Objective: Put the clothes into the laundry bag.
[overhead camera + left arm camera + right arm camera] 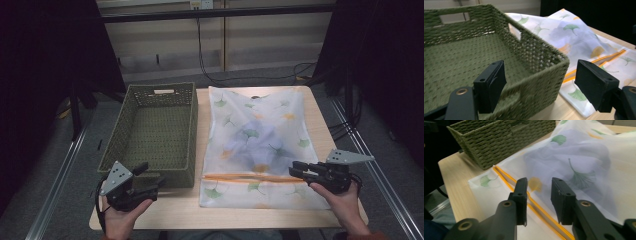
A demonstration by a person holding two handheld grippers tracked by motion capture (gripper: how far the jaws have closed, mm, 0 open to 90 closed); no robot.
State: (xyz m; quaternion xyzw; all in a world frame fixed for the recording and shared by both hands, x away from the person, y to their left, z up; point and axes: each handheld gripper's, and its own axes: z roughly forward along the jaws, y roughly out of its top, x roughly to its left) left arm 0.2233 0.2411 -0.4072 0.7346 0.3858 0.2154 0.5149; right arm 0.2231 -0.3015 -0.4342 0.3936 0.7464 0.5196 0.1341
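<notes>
I have the mesh laundry bag (256, 145) lying flat on the wooden table (325, 125), just right of the green woven basket (155, 132) — ginkgo-leaf print, orange zipper (247, 177) running across its near end. A bluish garment (252, 142) shows through the mesh near the middle, so my read is that loading is done. The zipper looks drawn along most of the bag's width (whether it is fully shut at the right end I cannot tell).

My right gripper (296, 170) sits at the right end of the zipper line, jaws parted a moderate way. In the right gripper view the two pads (562, 200) hover over the orange zipper (534, 205) with nothing pinched between them — I judge it free of the bag.

My left gripper (150, 175) is at the basket's near corner, away from the bag. In the left gripper view its jaws stand wide, straddling the basket corner (554, 62) without pressing on it; nothing held.

The basket is empty inside. What seems left: pick up the zipped bag and get it into the basket — not yet started as far as I can see.
</notes>
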